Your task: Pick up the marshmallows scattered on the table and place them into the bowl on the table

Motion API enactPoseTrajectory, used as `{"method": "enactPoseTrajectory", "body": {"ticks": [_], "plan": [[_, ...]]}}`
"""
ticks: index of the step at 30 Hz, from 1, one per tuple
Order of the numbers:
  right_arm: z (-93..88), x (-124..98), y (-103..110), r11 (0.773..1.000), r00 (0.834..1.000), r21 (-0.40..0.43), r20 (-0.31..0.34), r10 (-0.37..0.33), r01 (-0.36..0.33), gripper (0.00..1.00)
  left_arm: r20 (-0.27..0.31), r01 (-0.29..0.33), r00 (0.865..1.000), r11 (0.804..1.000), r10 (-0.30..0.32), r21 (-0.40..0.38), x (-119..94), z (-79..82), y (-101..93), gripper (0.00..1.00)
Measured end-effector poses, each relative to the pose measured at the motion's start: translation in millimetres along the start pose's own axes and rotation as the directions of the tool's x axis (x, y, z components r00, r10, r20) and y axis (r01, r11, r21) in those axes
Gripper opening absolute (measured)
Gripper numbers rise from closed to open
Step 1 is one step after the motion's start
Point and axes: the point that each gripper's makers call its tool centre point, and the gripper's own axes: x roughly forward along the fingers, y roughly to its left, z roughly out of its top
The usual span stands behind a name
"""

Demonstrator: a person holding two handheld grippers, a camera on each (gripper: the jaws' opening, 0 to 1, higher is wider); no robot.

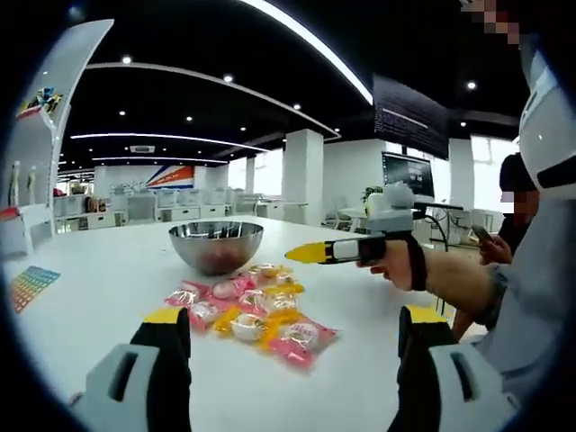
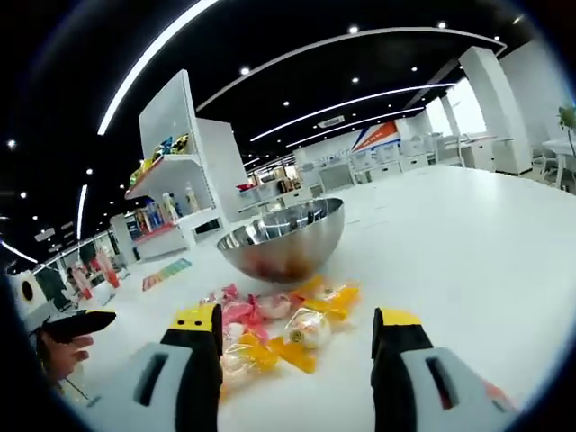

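Observation:
A shiny steel bowl [image 1: 216, 245] [image 2: 286, 238] stands on the white table [image 1: 108, 270] [image 2: 468, 261]. Several wrapped marshmallows [image 1: 252, 310] [image 2: 279, 324], in pink, yellow and clear wrappers, lie in a heap just in front of it. My left gripper [image 1: 294, 315] is open, its jaws wide apart on the near side of the heap. My right gripper [image 2: 297, 317] is open too, with the heap between and beyond its jaws. In the left gripper view the right gripper [image 1: 310, 253] hovers right of the bowl, held by a hand. The left gripper [image 2: 85, 319] shows at the far left of the right gripper view.
A coloured sheet [image 1: 29, 286] [image 2: 166, 273] lies on the table left of the bowl. A white display shelf [image 2: 171, 180] stands behind it. A person [image 1: 517, 207] sits beyond the table's right side. More desks and pillars fill the background.

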Motion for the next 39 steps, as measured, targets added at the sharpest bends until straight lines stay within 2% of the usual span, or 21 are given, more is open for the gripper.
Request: {"method": "enactPoseTrajectory", "body": {"ticks": [3,6,12,15,18,22,31,39], "plan": [[-7.4,10.0,4.6,0.999,0.999,-0.014,-0.018,-0.031,0.031,0.63,0.003,0.006,1.0,1.0,-0.006,-0.012,-1.4,0.1,-1.2,0.95],[-5.2,18.2,-0.6,0.99,0.996,-0.108,0.003,-0.086,0.086,0.59,0.002,0.008,1.0,1.0,-0.008,-0.011,-2.5,-0.6,-2.1,0.95],[-15.9,28.0,-4.4,0.984,0.991,-0.127,-0.039,-0.13,0.124,0.53,0.002,0.019,1.0,1.0,-0.019,-0.012,-3.4,-3.2,-3.8,0.93],[-18.7,28.5,-1.7,0.98,0.989,-0.151,-0.046,-0.141,0.132,0.43,0.004,0.029,1.0,0.999,-0.029,-0.035,-3.0,-5.9,-3.8,0.92],[-19.7,28.2,-5.6,0.967,0.986,-0.206,-0.049,-0.16,0.146,0.37,-0.002,0.038,0.999,0.998,-0.038,-0.048,-2.1,-8.2,-5.3,0.91],[-20.6,26.9,-5.5,0.962,0.986,-0.23,-0.049,-0.161,0.145,0.29,-0.002,0.043,0.999,0.998,-0.043,-0.048,-1.5,-9.0,-6.0,0.91],[-15.9,23.0,-10.9,0.944,0.985,-0.289,-0.02,-0.173,0.16,0.2,-0.019,0.039,0.999,0.998,-0.04,-0.047,-2.6,-14.4,-6.3,0.9],[-11.6,21.2,-13.8,0.945,0.986,-0.286,-0.007,-0.169,0.16,0.16,-0.027,0.04,0.999,0.998,-0.041,-0.046,-1.9,-16.3,-9.3,0.89]]}}
